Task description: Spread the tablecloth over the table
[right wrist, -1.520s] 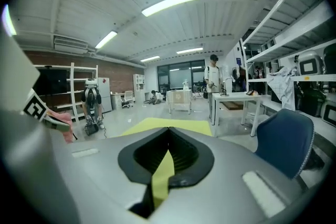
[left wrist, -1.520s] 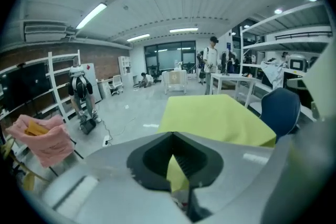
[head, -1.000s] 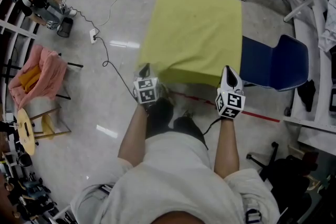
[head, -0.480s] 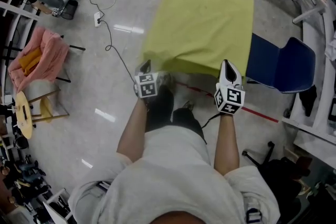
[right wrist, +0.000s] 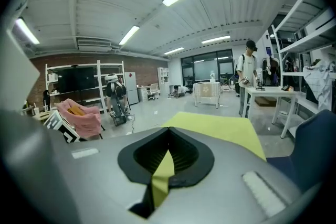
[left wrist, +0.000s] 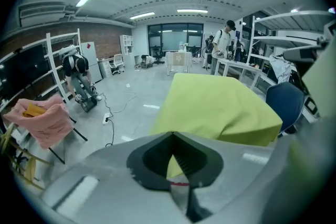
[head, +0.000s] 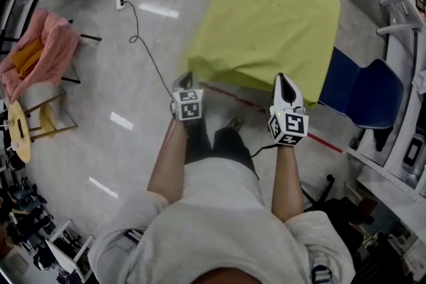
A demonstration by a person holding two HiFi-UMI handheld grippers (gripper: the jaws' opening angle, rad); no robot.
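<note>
Standing at the near edge of the yellow-green tablecloth, the person held one gripper at each near corner. The cloth lay spread flat and square ahead of the person, raised off the grey floor, with its near side hanging down and slightly rumpled towards the left corner. The left gripper sat at the near-left corner; in the left gripper view its jaws were closed together with a narrow sliver of the cloth pinched between them. The right gripper sat at the near-right corner, and the right gripper view showed its jaws pressed shut on a folded strip of the same cloth, which ran down between the ribbed pads. The two grippers were well apart, roughly level with each other. A blue chair stood just beside the cloth's right side. A red line on the floor ran under the near edge. Well off to the left, a pink fabric hung over a rack, and a black cable trailed across the floor between it and the cloth.
</note>
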